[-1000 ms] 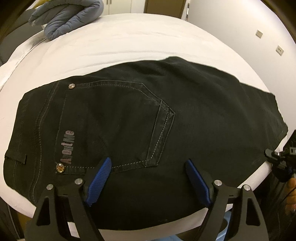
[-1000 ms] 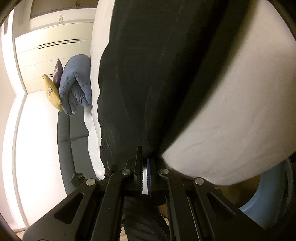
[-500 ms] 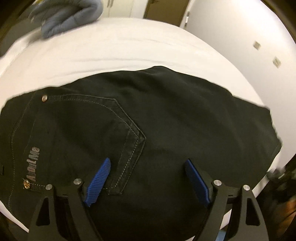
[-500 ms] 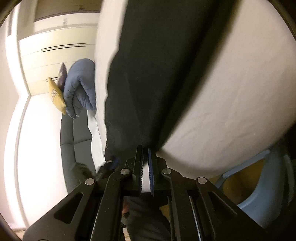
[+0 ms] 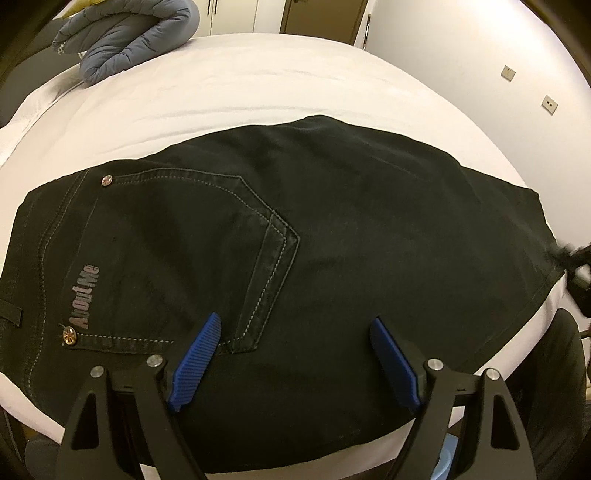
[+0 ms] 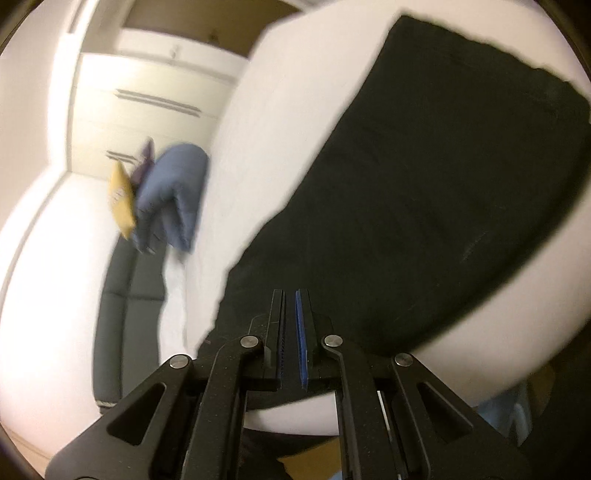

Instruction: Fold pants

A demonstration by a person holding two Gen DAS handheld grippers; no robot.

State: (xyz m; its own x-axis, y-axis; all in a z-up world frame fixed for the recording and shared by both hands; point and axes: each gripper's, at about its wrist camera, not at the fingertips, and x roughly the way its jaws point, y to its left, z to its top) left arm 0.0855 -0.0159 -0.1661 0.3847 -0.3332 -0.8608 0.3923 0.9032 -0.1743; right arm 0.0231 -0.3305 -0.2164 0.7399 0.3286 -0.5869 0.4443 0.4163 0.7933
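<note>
Black jeans (image 5: pixel 332 236) lie folded flat on the white bed (image 5: pixel 258 81), back pocket and "AboutMe" lettering facing up at the left. My left gripper (image 5: pixel 295 328) is open and empty, its blue pads hovering over the near edge of the jeans beside the pocket. In the right wrist view the jeans (image 6: pixel 424 192) stretch away from my right gripper (image 6: pixel 291 295), whose jaws stand nearly together at the cloth's near end; the view is blurred and I cannot tell whether cloth is between them. The right gripper also shows at the far right of the left wrist view (image 5: pixel 576 262).
A folded blue-grey quilt (image 5: pixel 125 33) lies at the bed's far left corner, with a yellow cushion (image 6: pixel 121 203) next to it. A dark sofa (image 6: pixel 122 306) stands beside the bed. White wall with sockets (image 5: pixel 548 103) is to the right. Wardrobe doors stand behind.
The left gripper swung right and then back, still open. The right gripper has swung round and its view rotated, so the jeans now run up to the right; jaws stayed close together.
</note>
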